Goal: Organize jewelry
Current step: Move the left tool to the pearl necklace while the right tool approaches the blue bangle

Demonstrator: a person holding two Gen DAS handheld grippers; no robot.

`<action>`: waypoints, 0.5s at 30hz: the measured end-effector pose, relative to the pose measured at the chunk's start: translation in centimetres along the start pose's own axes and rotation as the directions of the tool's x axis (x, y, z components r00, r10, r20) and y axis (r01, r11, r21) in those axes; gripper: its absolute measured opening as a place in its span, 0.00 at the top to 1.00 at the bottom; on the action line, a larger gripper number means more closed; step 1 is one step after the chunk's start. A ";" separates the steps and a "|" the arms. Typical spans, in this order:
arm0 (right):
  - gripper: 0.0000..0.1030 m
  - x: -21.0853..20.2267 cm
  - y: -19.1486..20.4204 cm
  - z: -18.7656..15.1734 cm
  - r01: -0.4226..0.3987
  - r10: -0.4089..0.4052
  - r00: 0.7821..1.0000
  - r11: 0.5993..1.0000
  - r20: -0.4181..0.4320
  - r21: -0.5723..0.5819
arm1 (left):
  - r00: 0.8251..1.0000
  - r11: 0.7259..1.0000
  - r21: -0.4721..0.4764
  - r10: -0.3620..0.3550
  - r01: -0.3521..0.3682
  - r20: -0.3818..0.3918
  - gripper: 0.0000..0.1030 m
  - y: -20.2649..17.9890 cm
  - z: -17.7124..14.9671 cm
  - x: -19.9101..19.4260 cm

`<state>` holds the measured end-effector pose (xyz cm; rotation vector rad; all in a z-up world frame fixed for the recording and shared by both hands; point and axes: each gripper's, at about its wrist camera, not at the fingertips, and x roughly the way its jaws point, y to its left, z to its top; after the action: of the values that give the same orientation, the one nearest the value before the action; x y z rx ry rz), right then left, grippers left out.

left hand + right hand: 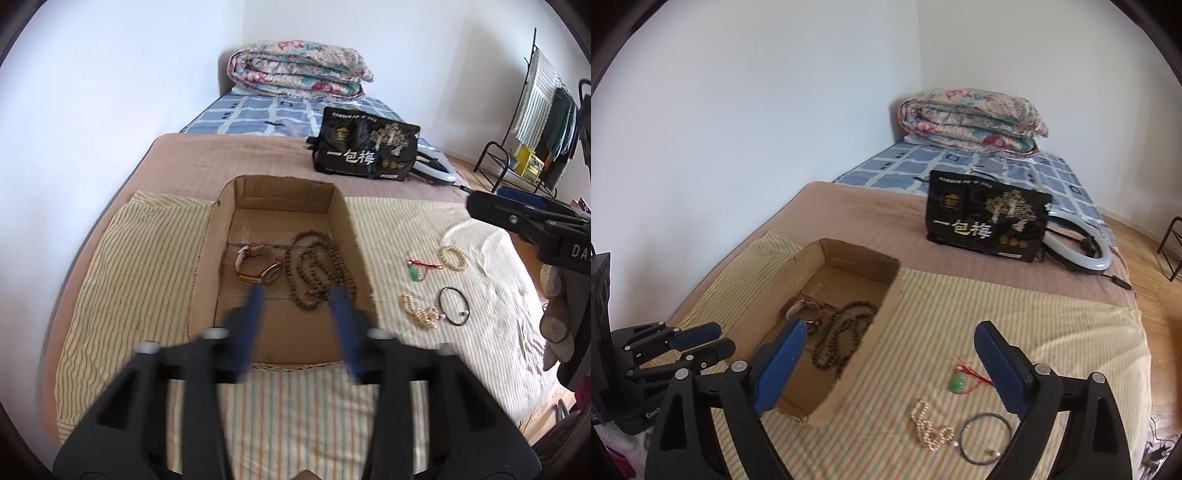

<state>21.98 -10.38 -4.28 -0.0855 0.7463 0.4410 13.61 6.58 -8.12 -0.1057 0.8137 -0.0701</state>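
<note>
We hold left gripper over cardboard box, fingers spread, gripping nothing. Watch and brown bead necklace lie inside box, likely sorted. Right gripper hovers, fingers wide apart, empty, above loose pieces on striped cloth: green pendant, pearl chain, black bangle, pearl bracelet. Probably next pickups. Bed carries everything; black bag, folded quilt behind; white walls, wood floor.
</note>
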 end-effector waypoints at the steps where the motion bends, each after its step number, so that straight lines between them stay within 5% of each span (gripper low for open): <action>1: 0.04 -0.5 -0.6 -0.2 0.008 -0.008 1.000 1.000 0.003 0.006 | 1.000 1.000 0.003 0.000 0.000 0.017 0.35 -0.4 0.0 -0.3; 15: 0.00 -6.1 -9.2 -4.3 0.161 -0.160 0.987 0.985 -0.016 0.070 | 0.997 0.991 0.113 -0.076 0.074 0.008 0.35 -7.0 -0.2 -0.7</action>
<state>19.16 -21.84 -4.04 -0.0800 0.7580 0.2604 12.89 -0.32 -6.91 -0.0307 0.7914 -0.1859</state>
